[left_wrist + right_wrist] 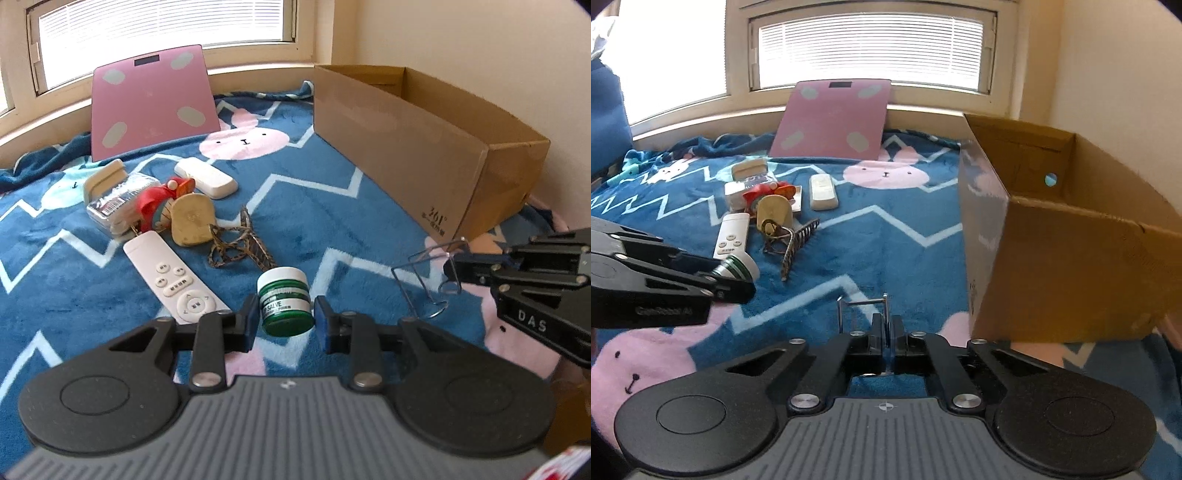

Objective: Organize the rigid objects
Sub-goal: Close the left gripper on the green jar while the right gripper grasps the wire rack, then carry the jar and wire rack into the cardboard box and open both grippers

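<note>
Home bedroom, bunny-print fleece blanket (332,206), blinds on window (868,48), pink bathroom scale (155,99)

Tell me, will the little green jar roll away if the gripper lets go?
The green jar is round, so on its side it could roll. The fuzzy blanket would probably slow it. Its smooth sides may slip between the left gripper pads.

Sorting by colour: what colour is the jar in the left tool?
Green with a white lid; clearest in the left wrist view.

Both wrist cameras look downward, close, sharing the blanket (332,206).
</note>
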`<control>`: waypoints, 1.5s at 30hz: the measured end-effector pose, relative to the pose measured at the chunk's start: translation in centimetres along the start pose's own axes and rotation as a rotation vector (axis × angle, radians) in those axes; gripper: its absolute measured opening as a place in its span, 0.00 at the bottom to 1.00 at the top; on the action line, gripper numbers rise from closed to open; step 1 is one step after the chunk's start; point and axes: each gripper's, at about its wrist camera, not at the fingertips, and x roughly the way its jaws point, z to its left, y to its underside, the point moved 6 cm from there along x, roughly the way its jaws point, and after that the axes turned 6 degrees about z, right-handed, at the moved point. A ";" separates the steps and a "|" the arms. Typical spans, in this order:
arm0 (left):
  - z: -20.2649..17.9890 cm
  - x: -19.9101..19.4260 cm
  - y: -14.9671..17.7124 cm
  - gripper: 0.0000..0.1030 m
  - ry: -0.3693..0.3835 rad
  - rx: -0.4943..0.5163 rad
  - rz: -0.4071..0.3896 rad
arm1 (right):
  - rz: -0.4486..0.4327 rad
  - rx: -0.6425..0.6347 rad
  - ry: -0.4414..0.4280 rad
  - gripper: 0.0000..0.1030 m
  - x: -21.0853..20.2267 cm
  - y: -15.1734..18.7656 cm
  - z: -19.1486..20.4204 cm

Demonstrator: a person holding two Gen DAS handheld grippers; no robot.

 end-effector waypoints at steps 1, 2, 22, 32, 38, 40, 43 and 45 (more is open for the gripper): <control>0.1 -0.1 0.1 0.26 0.001 -0.004 0.001 | -0.001 0.002 -0.001 0.00 0.0 0.1 0.0; 0.1 -0.2 0.2 0.26 0.002 -0.007 0.003 | -0.001 0.004 -0.001 0.00 -0.1 0.2 0.1; -0.3 -2.5 -3.0 0.26 0.044 -0.002 -0.032 | -0.122 -0.014 0.016 0.00 -4.4 -4.0 0.1; -3.2 -4.1 -8.1 0.26 0.098 0.042 -0.069 | -0.247 0.020 0.032 0.00 -9.0 -9.9 -2.9; -6.9 -4.6 -12.2 0.26 0.166 0.075 -0.105 | -0.297 0.070 0.091 0.00 -10.8 -13.4 -7.6; -8.2 -4.4 -13.5 0.26 0.185 0.091 -0.116 | -0.299 0.075 0.128 0.00 -10.9 -14.4 -9.5; -10.2 -3.7 -15.2 0.26 0.229 0.106 -0.121 | -0.291 0.084 0.165 0.00 -10.8 -15.0 -11.9; -11.5 -3.1 -16.2 0.26 0.269 0.110 -0.120 | -0.282 0.089 0.189 0.00 -10.5 -15.4 -13.4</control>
